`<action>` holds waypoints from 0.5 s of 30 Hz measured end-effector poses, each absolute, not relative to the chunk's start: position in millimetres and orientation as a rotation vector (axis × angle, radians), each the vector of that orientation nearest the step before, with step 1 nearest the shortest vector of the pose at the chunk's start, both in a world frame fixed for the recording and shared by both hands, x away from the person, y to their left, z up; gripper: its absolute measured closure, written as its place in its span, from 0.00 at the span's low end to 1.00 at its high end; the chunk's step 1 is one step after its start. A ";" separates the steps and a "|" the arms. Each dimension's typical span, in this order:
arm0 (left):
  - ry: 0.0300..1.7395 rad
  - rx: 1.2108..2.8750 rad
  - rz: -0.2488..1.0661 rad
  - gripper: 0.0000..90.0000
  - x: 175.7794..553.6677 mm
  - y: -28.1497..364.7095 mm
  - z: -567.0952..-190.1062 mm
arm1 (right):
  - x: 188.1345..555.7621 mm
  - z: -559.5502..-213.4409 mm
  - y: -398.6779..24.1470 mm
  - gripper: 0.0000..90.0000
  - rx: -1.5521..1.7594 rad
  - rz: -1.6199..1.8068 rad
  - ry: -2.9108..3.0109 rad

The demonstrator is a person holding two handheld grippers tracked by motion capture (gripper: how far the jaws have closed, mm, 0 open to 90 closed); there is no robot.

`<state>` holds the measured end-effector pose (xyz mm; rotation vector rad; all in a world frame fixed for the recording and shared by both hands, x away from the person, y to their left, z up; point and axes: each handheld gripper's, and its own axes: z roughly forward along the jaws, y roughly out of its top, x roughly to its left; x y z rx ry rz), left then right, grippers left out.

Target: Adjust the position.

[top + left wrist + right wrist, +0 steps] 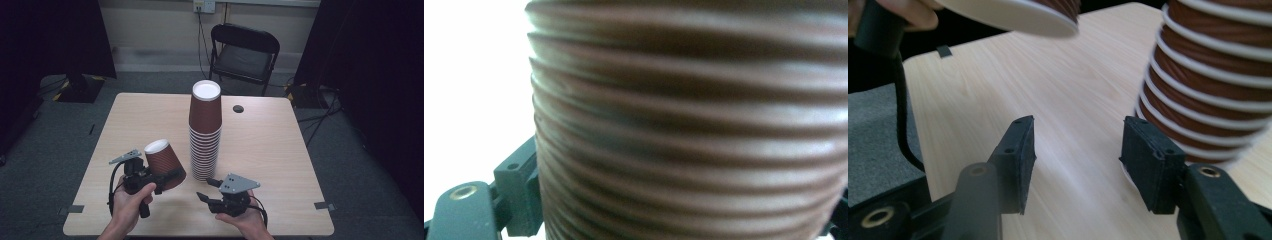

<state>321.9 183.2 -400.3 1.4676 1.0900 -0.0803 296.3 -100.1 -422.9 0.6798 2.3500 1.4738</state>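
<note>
Looking down from the high view: the left gripper (167,178) is clamped on a single brown ribbed paper cup (164,159), held clear of the wooden table (260,145) and tilted so its white base faces up and toward the left. Just to its right stands the tall stack of cups (205,131), upside down near the table's middle. The right gripper (209,190) sits low in front of the stack's foot, jaws apart, nothing between them. A black folding chair (243,56) stands beyond the far edge.

Left gripper view: the cup (689,125) wall, blurred, sits against the jaw seen at lower left.

Right gripper view: jaws standing apart over bare table (1058,100), nothing gripped. The stack of cups (1208,80) rises just beside the right-hand jaw; contact cannot be told. The held cup (1013,12) hangs above at upper left.
</note>
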 end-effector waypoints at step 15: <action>1.106 1.441 -0.220 0.14 314.4 166.3 -407.0 | 298.4 -415.8 -80.1 0.60 0.568 1.525 2.245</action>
